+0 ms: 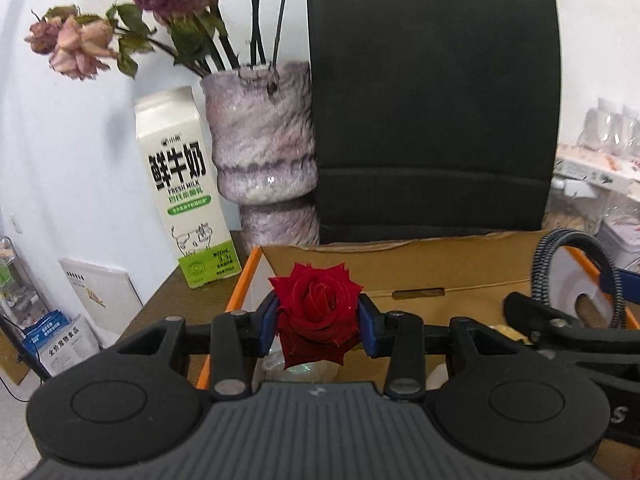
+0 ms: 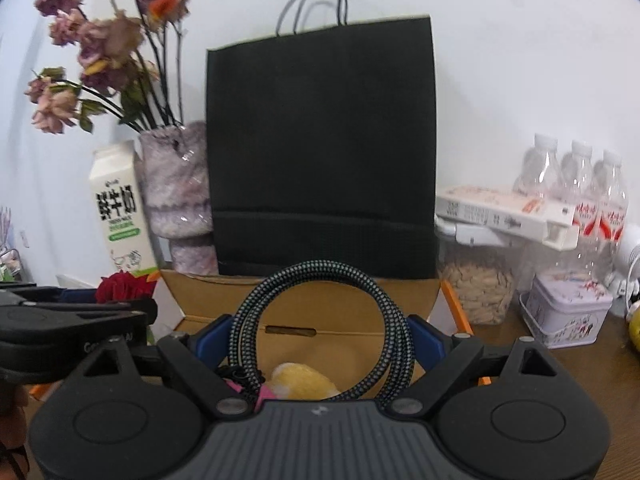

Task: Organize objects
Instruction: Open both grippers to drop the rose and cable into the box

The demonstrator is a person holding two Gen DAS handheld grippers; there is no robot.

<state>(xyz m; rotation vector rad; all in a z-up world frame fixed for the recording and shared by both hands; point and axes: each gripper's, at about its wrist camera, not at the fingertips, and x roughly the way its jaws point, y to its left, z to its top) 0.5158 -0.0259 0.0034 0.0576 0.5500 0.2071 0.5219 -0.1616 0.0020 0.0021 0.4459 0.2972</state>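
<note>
Left wrist view is showing the left gripper [image 1: 319, 322] pinching a red rose bloom [image 1: 315, 312] between its blue pads, jaws narrowed onto the flower, which is hanging over the near left corner of an open cardboard box [image 1: 400, 272] with orange edges. Behind the box a black paper bag [image 1: 432, 112] is standing upright, with a mottled purple vase [image 1: 262, 152] of dried roses and a fresh milk carton [image 1: 182, 184] to its left. Right wrist view is showing the right gripper [image 2: 320, 338] spread wide around a coiled braided cable [image 2: 320, 320], its blue pads sitting against the loop's outer sides above the box, where a yellow plush toy [image 2: 302, 380] is lying.
</note>
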